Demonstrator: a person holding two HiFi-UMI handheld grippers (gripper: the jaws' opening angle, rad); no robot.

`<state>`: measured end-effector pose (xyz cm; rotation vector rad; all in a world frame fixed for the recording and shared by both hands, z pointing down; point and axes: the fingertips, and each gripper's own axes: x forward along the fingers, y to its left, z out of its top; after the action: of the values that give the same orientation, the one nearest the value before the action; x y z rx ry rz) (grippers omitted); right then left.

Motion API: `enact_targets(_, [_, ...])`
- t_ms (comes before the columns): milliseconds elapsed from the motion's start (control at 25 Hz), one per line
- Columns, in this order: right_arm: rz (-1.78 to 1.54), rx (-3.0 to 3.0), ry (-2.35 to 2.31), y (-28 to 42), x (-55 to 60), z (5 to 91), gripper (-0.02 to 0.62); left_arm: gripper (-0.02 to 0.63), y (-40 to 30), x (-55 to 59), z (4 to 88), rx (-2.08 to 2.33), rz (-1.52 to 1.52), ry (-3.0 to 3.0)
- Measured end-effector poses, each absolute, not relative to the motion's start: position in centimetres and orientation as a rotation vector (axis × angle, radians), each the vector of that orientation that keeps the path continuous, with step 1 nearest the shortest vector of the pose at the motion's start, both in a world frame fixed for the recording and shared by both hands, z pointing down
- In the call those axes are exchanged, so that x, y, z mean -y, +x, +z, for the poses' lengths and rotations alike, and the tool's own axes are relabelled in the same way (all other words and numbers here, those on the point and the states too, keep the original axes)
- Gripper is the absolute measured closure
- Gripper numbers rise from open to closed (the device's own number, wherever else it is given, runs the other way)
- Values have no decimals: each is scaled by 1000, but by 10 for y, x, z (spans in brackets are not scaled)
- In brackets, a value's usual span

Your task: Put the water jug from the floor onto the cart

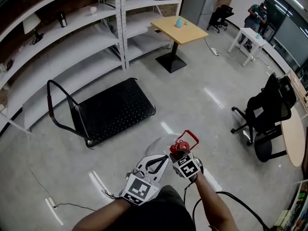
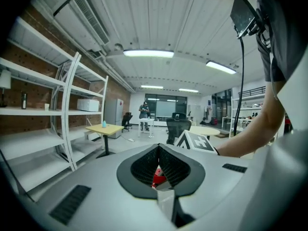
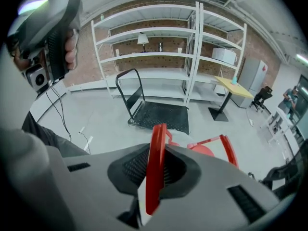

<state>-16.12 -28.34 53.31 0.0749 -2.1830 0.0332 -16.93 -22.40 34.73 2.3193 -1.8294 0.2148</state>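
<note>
The water jug [image 1: 161,145] is clear, with a red cap and a red handle [image 1: 189,137], and hangs above the floor in front of me. My right gripper [image 1: 179,151] is shut on a flat strip of the red handle [image 3: 155,167], which stands upright between its pads. My left gripper [image 1: 161,163] points at the jug's top from the left; its jaws are closed with a red piece [image 2: 158,177] between them. The black platform cart [image 1: 118,110] with its upright push bar [image 1: 61,105] stands on the floor ahead and to the left, also seen as the cart [image 3: 161,115].
White shelving [image 1: 72,47] lines the brick wall behind the cart. A wooden table [image 1: 179,30] stands farther back, a black office chair [image 1: 267,114] and a round table [image 1: 293,136] at right. A cable [image 1: 53,203] lies on the floor at lower left.
</note>
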Motion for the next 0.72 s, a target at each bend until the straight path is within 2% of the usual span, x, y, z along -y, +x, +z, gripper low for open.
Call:
enact_targets(400, [-102, 2254, -138, -434, 352, 528, 558, 606, -373, 265, 371, 2069, 204, 2050])
enact_targets(720, [-175, 2207, -364, -635, 424, 566, 558, 606, -554, 359, 397, 2197, 196, 1806])
